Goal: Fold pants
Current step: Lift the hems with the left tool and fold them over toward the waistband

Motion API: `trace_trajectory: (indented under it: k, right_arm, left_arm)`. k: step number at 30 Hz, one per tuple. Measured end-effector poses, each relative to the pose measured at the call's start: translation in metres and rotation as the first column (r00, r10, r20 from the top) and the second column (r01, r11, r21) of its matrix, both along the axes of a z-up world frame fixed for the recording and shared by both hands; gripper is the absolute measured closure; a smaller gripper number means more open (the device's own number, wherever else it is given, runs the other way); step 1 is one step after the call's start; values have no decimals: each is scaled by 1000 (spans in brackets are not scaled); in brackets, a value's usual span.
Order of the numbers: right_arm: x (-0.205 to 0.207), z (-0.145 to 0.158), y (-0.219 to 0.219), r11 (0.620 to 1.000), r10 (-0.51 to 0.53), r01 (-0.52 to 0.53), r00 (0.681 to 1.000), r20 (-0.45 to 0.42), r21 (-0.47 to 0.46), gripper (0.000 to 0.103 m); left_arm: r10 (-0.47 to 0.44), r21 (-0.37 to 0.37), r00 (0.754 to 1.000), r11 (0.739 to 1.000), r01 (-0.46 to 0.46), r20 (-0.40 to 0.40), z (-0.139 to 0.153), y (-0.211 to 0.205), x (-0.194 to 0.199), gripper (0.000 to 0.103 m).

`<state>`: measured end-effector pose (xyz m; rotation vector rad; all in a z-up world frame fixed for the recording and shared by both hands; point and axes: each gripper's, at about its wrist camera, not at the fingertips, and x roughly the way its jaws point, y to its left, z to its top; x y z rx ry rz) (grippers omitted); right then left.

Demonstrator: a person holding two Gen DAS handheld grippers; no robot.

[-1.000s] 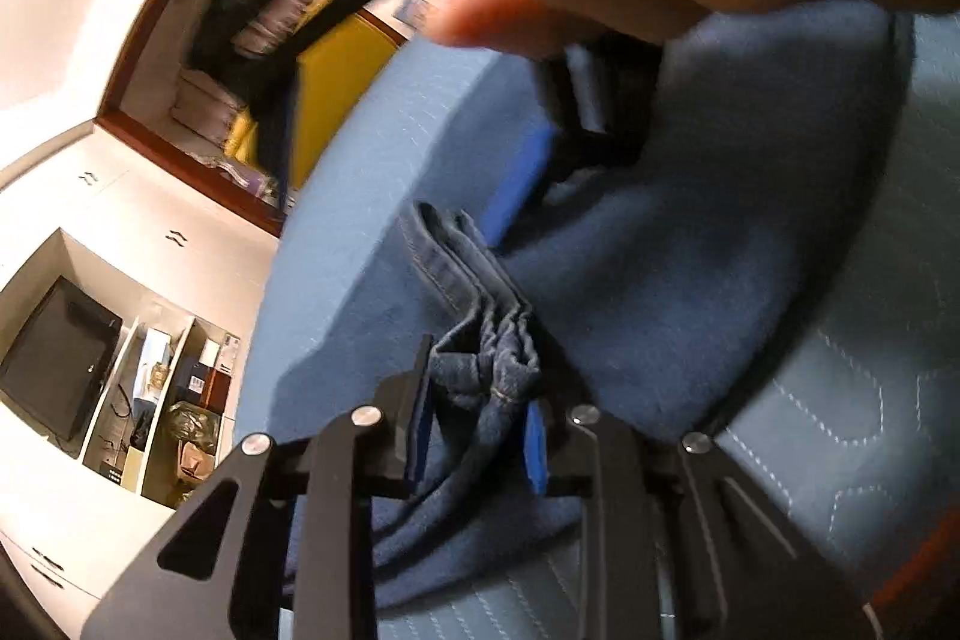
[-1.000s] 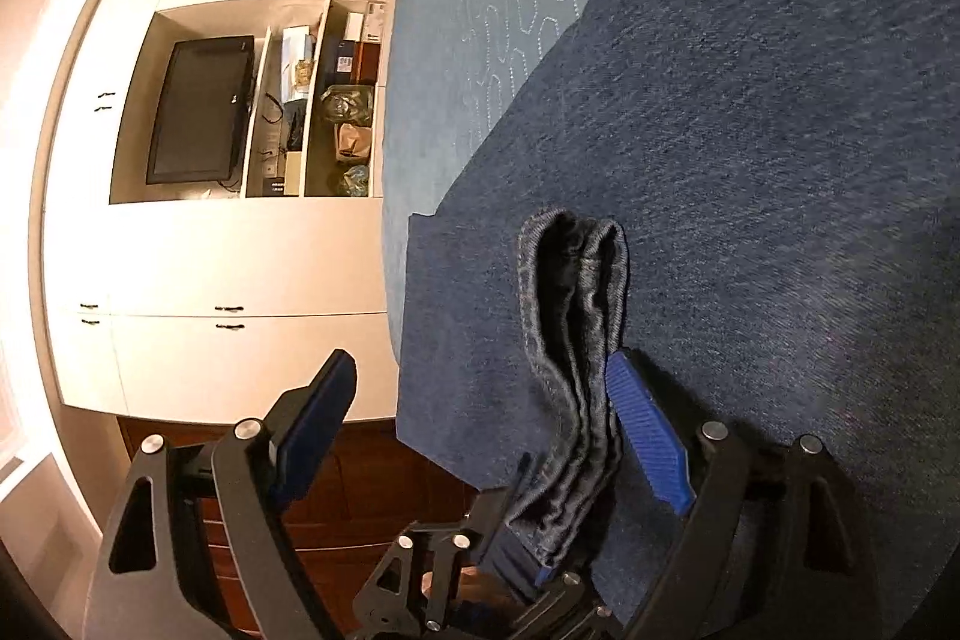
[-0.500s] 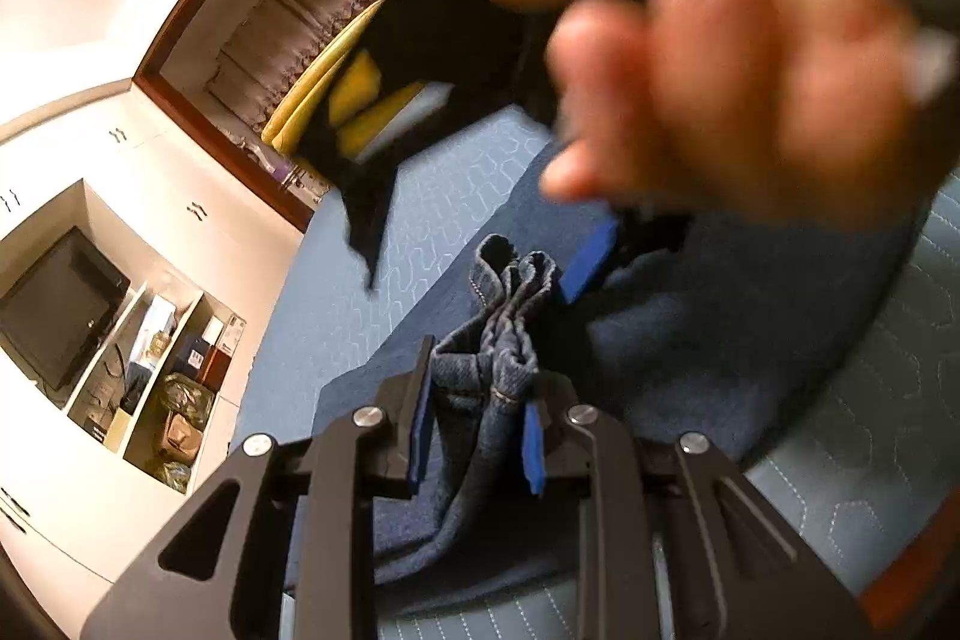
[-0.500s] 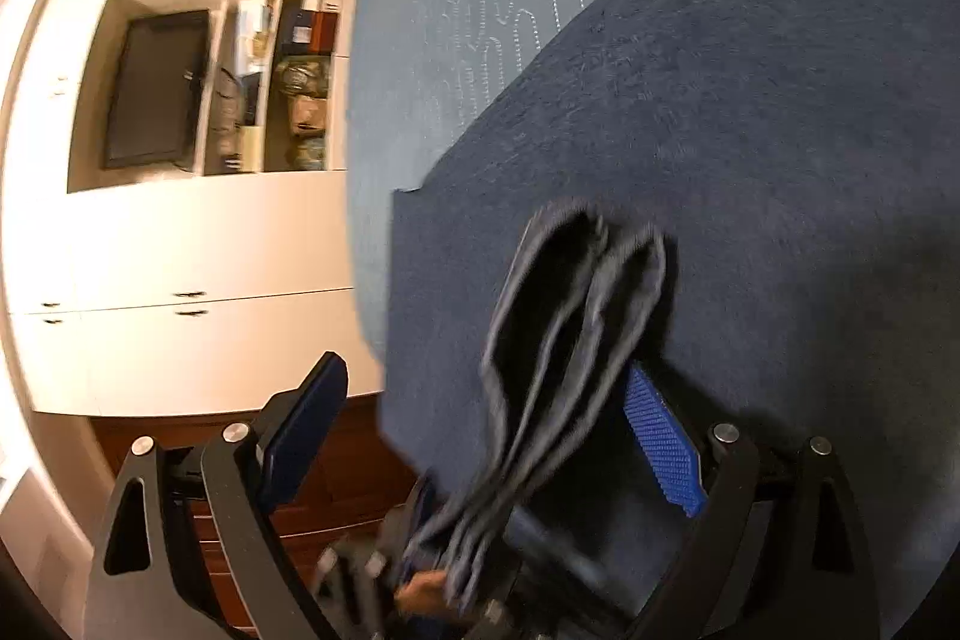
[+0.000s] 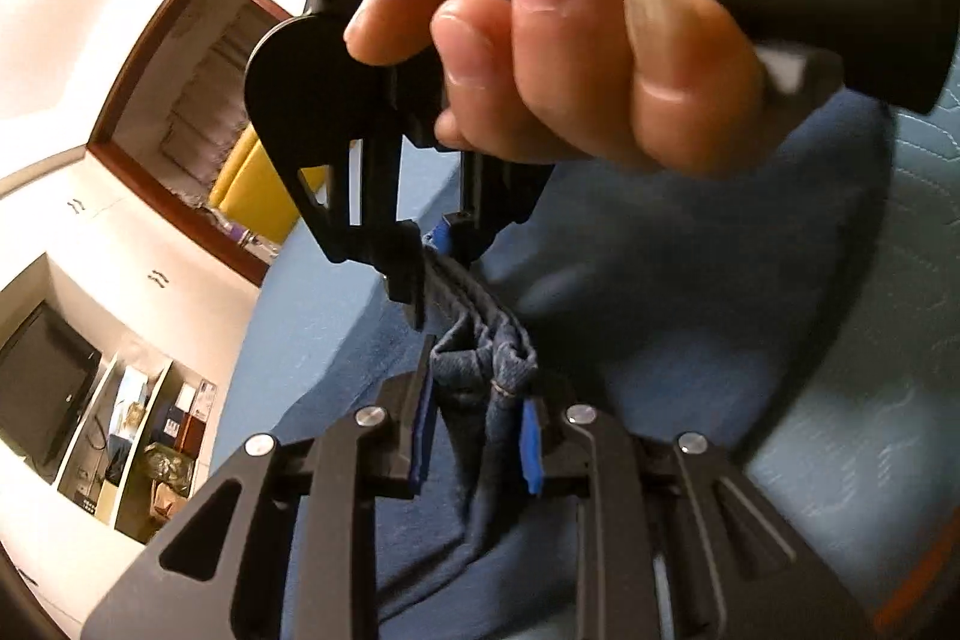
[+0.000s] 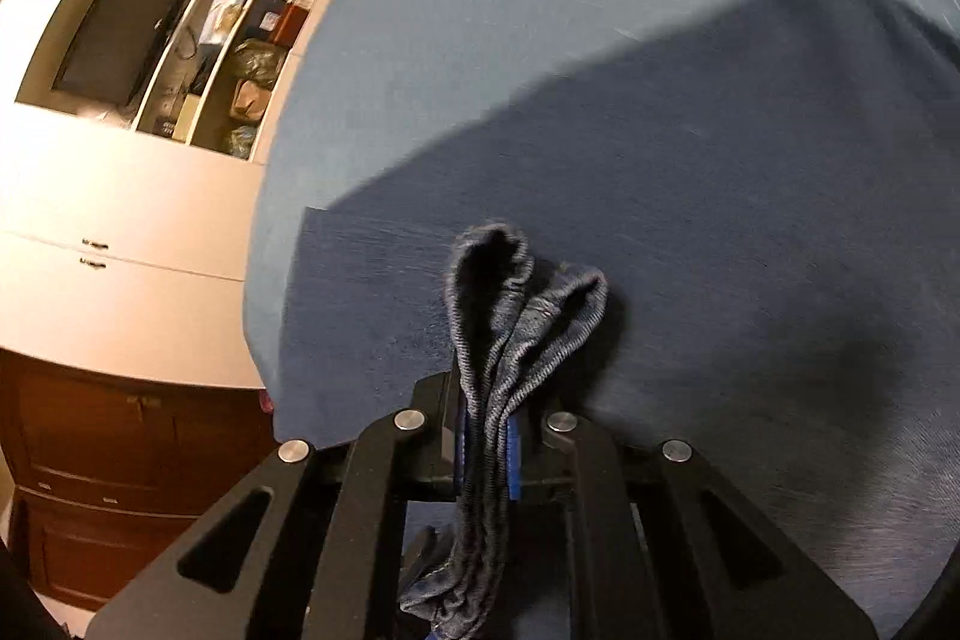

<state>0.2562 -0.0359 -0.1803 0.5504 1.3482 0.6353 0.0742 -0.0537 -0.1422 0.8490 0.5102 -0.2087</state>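
Big picture first: a bed (image 6: 540, 10) with a pale blue quilted cover fills the scene, and across it lies a dark blue blanket (image 6: 750, 250), the landing surface for this fold. Above it hang the pants (image 6: 516, 316), blue denim, gathered into thick bunched layers rather than spread flat, which looks like both ends brought together so the cloth can be doubled over. In the right wrist view the right tongs (image 6: 486, 451) are clamped hard on that bundle, blue pads squeezed against it, a looped hem edge poking out toward twelve o'clock beyond the tips and the rest trailing down toward six o'clock between the arms. In the left wrist view, the left tongs (image 5: 477, 439) pinch another gathered edge of the denim between their blue pads, the fabric rising toward twelve o'clock and falling away at six. At twelve o'clock there, very close, the person's hand (image 5: 540, 40) grips the handle of the other tool, whose tips bite the same bunched edge just above. The two grips sitting nearly together suggests, to my eye, matched corners held aligned before lowering onto the blanket. Off at nine o'clock, a cabinet (image 6: 150, 40) with a dark screen (image 6: 126, 22), well apart.
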Motion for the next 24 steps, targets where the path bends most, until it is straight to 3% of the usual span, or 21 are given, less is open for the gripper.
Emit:
trace_trajectory:
  k: [7,10,14,15,20,21,22,24]
  right_arm:
    - [1,-18,-1,999,17,-16,1000,-16,44,91]
    - [2,-15,-5,1000,13,-13,1000,-2,29,83]
    - [4,-7,-18,999,-17,17,1000,16,40,55]
    - [6,-5,-18,999,-18,17,1000,23,48,52]
    - [18,-9,-18,997,-46,46,999,7,69,54]
    - [19,-9,-21,996,-51,50,999,13,69,78]
    - [20,-8,-22,998,-54,53,998,23,43,86]
    - [20,-6,-24,998,-54,54,998,26,21,86]
  left_arm:
    - [2,21,1000,1000,-1,-21,-12,1,2,80]
    - [-4,40,1000,999,4,6,-16,-4,-4,78]
    - [-13,44,999,999,12,29,-21,-15,-20,70]
    - [-14,47,999,999,12,34,-22,-16,-21,70]
    - [-25,67,999,997,23,35,-29,-23,-25,76]
    - [-27,73,999,997,25,27,-30,-24,-26,79]
    - [-27,78,999,997,25,25,-30,-28,-28,79]
    - [-35,101,999,994,31,33,-29,-33,-32,80]
